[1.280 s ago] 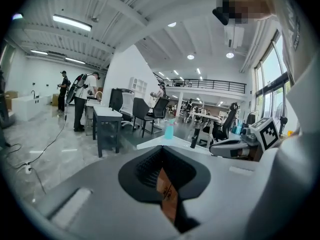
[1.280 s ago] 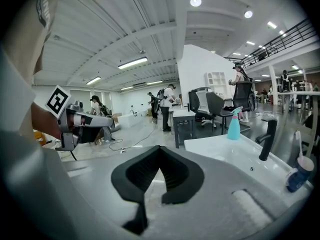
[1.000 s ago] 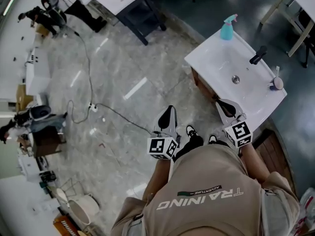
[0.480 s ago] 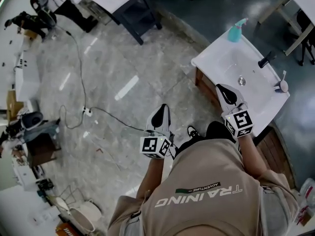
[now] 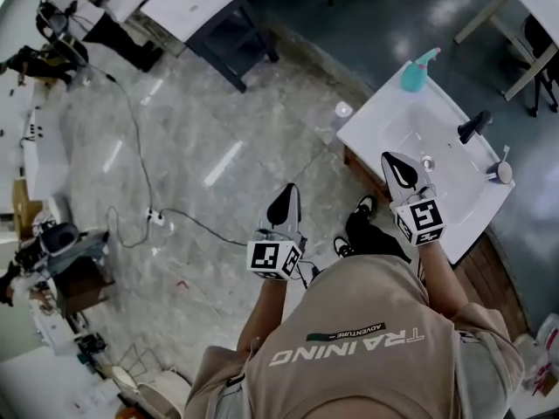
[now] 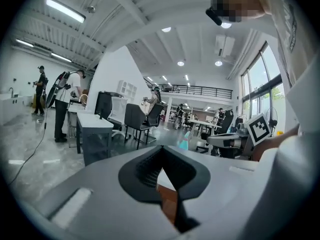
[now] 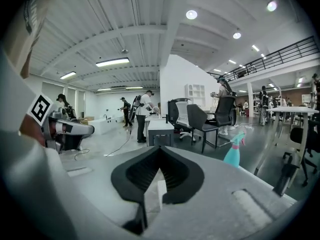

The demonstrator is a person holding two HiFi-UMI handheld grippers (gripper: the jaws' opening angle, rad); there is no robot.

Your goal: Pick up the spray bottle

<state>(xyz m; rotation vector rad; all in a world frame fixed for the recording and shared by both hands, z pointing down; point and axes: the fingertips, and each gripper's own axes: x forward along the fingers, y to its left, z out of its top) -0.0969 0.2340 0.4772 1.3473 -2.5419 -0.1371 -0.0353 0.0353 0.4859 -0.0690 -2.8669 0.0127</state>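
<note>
A person [image 5: 349, 356] in a tan shirt stands by a white bench [image 5: 365, 127] with a sink bowl [image 5: 403, 129] sunk in it. The bowl has nothing in it; only the little round drain [image 5: 427, 162] shows at the bottom. A black tap [image 5: 472, 127] stands at the back of the bowl. The spray bottle [image 5: 415, 72] is blue-green and stands upright on the far left corner of the bench, outside the bowl. I cannot tell how full it is. The right claw [image 5: 395, 166] is held over the near part of the bench, and its two sides are pressed together with nothing between them. The left claw [image 5: 283, 201] is held out over the grey floor [image 5: 218, 112], to the left of the bench, and it is pressed together too, with nothing in it. Both claws are well apart from the bottle. From the right claw the bottle shows ahead and to the right; from the left claw it shows small and far off. A thin black cable [image 5: 140, 147] runs across the floor, and a dark table [image 5: 205, 7] stands further away.
</note>
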